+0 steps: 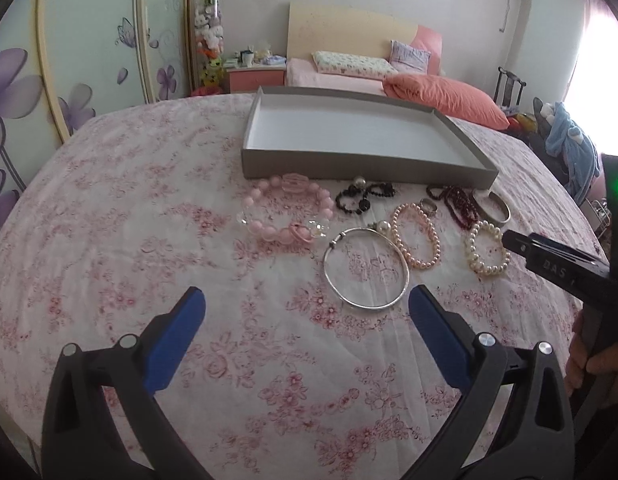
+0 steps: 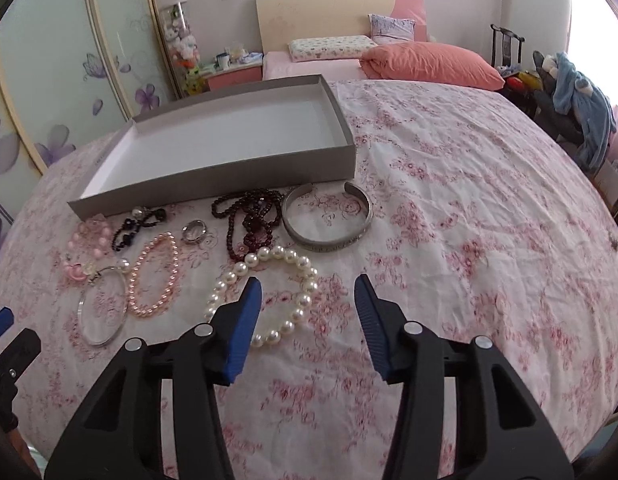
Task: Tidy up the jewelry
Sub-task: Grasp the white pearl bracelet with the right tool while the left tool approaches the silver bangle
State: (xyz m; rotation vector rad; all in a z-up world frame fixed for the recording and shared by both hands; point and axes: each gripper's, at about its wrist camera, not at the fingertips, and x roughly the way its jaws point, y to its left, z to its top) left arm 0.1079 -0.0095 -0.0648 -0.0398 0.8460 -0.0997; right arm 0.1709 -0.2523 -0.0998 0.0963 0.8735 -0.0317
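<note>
The left finger of the right gripper (image 2: pixel 309 296) covered part of the white pearl bracelet (image 2: pixel 269 296), hiding a stretch of its near-left beads. In the left wrist view that gripper was cut off by the right edge, only one dark finger (image 1: pixel 549 250) and part of the hand (image 1: pixel 589 364) showing. The left gripper's blue tip (image 2: pixel 0 325) barely entered the right wrist view (its jaws unseen there). The engraving on the silver cuff (image 2: pixel 329 224) was too small to read.
</note>
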